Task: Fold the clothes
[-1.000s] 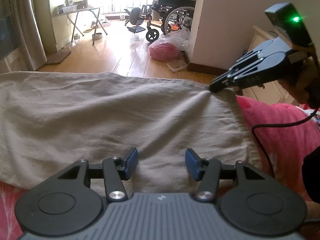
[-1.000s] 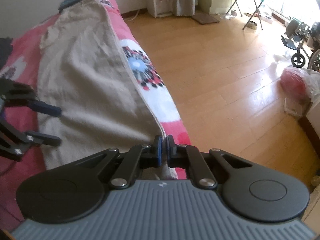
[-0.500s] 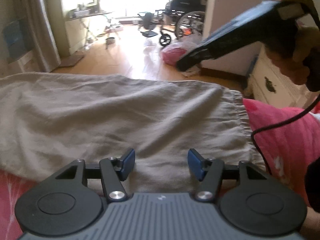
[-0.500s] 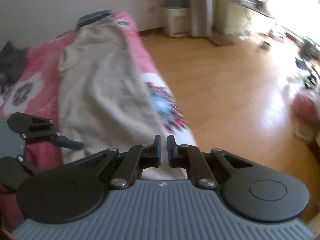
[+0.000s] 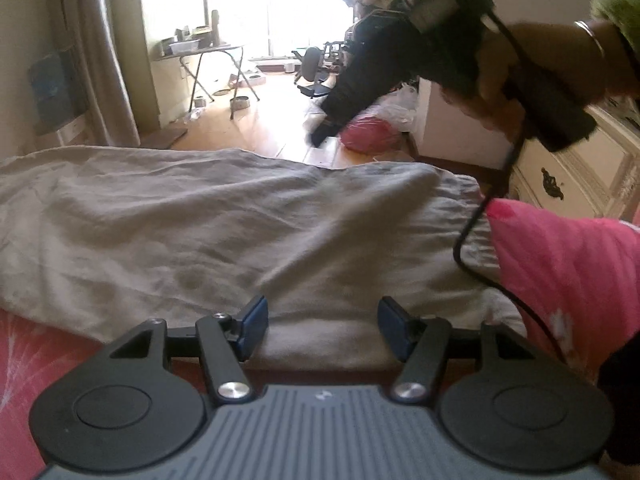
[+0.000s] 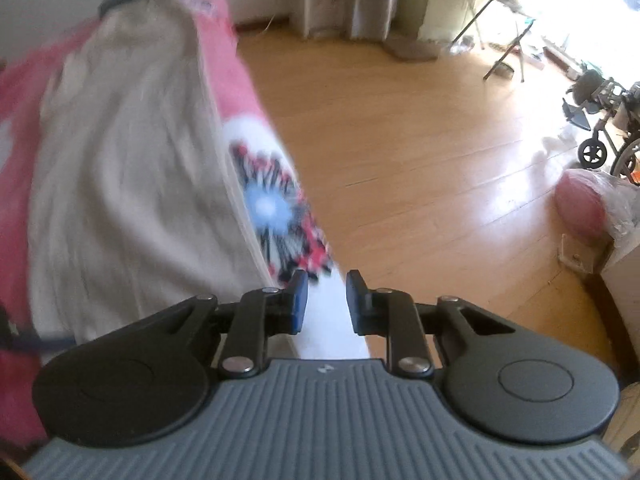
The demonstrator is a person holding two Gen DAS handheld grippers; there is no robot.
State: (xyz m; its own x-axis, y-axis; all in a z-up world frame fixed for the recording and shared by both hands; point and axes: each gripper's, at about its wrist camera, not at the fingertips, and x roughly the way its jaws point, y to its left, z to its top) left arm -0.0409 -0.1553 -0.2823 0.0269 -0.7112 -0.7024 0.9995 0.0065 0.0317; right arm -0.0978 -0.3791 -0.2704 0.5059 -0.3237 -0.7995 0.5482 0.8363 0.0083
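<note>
Two grippers, left gripper (image 5: pixel 320 330) and right gripper (image 6: pixel 326 306), gape empty; beige garment (image 5: pixel 192 232) mid-frame needs edge-pinching, likely

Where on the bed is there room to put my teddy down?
Free: the pink blanket right of the beige cloth, and the pink strip at the cloth's near left edge. Crowded: the cloth covers the middle of the bed, and a black cable crosses its right end.

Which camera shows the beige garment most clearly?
The left wrist view: the beige garment lies spread and sharp across the frame. The right wrist view shows it lengthwise along the bed but motion-blurred.
</note>
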